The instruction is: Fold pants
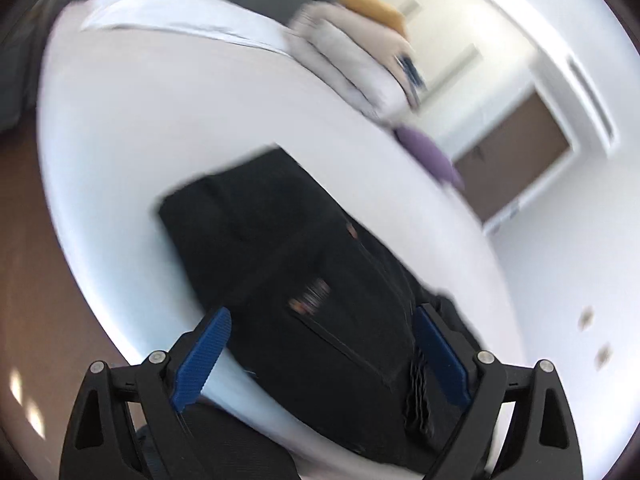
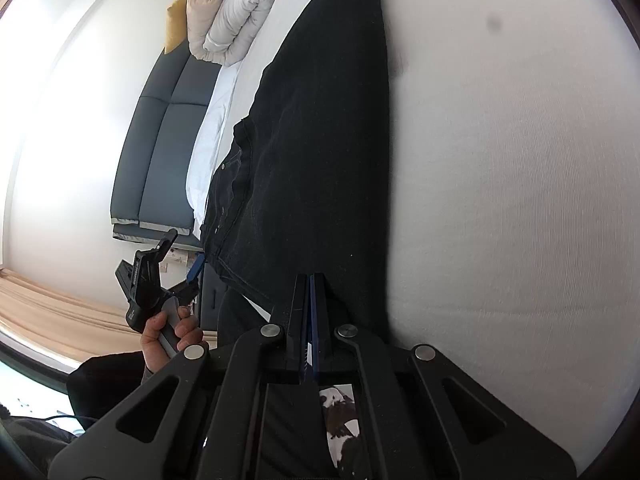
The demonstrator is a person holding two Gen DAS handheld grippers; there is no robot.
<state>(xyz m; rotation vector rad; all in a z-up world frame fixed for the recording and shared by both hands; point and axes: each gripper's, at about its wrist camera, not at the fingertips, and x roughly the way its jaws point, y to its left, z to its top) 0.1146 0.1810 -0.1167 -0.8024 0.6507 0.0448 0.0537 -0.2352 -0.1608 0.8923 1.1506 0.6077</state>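
Black pants (image 2: 320,128) lie stretched out on a white bed (image 2: 500,160), folded lengthwise with the legs stacked. In the left wrist view, which is blurred, the pants (image 1: 288,248) show their waist end with a back pocket near the bed's edge. My left gripper (image 1: 320,320) is open, its blue pads on either side of the waist end and above it. It also shows in the right wrist view (image 2: 182,256), held in a hand beside the waistband. My right gripper (image 2: 310,280) is shut on the pants' near edge.
A folded white duvet (image 2: 236,12) and a purple item (image 1: 428,156) lie at the far end of the bed. A dark grey sofa (image 2: 160,128) stands beside the bed. The white bed sheet (image 1: 180,100) stretches beyond the pants.
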